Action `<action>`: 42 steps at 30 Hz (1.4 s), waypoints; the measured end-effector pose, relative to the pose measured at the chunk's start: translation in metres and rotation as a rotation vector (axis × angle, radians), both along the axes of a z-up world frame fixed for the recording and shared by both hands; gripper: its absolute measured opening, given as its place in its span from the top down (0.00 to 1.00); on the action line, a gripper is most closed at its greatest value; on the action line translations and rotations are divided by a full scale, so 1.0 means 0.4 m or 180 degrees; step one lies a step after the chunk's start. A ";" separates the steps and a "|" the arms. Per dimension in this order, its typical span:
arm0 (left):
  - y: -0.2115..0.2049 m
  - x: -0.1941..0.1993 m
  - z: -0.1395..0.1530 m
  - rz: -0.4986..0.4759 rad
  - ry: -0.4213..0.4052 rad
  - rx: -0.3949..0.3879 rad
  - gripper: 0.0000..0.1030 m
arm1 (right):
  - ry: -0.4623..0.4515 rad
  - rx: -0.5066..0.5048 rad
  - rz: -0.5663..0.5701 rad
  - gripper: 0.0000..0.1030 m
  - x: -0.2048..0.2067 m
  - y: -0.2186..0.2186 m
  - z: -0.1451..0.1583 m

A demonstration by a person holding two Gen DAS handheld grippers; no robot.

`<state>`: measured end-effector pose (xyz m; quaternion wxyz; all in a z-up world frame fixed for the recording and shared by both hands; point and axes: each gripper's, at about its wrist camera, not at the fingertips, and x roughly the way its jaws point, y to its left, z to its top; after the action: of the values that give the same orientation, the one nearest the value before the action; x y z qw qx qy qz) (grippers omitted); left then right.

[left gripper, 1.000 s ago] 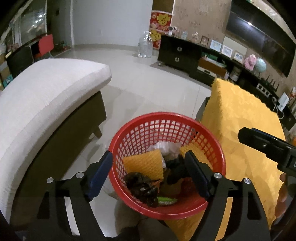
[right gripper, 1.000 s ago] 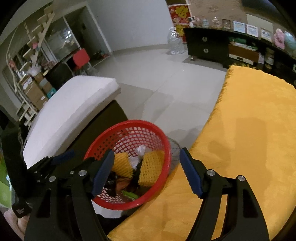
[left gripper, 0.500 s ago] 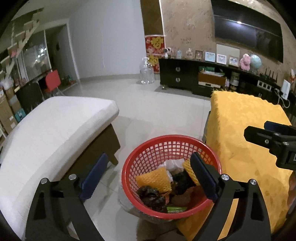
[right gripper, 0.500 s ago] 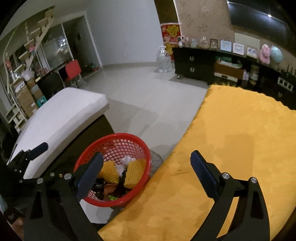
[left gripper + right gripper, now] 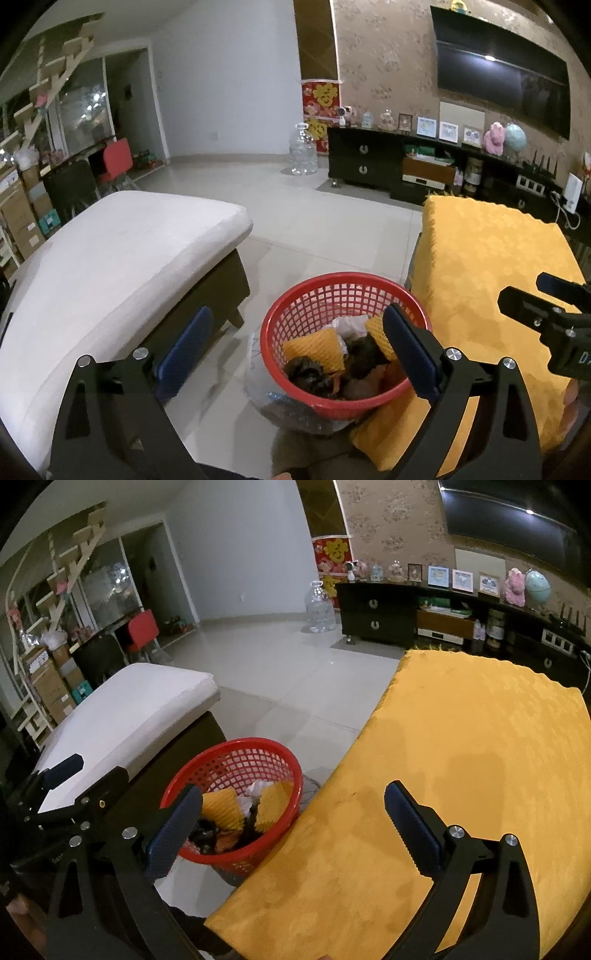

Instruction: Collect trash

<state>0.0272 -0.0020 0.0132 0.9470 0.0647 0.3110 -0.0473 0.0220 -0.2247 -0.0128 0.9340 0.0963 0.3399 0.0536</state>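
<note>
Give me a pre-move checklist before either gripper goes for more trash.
1. Left gripper open and holding nothing: ok, the jaws stand wide apart.
2. Right gripper open and holding nothing: ok, likewise wide apart.
3. Red basket upright on the floor between the white cushioned seat and the yellow cloth-covered surface: ok.
4. Room left in the basket: ok, the yellow foam netting, white crumpled paper and dark scraps sit below the rim.
5. Trash left on the yellow cloth: none visible in the right wrist view.
6. Trash elsewhere on the floor: cannot tell, only part of it shows.
</note>
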 end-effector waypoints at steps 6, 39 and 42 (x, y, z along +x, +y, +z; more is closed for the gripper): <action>0.032 -0.060 0.041 0.0051 -0.0092 -0.0061 0.10 | -0.0119 -0.0057 0.0027 0.07 -0.048 0.030 0.015; 0.061 -0.194 0.064 0.0244 -0.0253 0.0152 0.08 | -0.0523 -0.0279 0.0017 0.07 -0.211 0.101 0.072; 0.060 -0.196 0.062 0.0231 -0.0259 0.0160 0.08 | -0.0529 -0.0288 0.0023 0.07 -0.211 0.100 0.072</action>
<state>-0.0512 0.0219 0.0379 0.9580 0.0790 0.2755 -0.0024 -0.0625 -0.1845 0.0159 0.9622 0.0480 0.2637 0.0494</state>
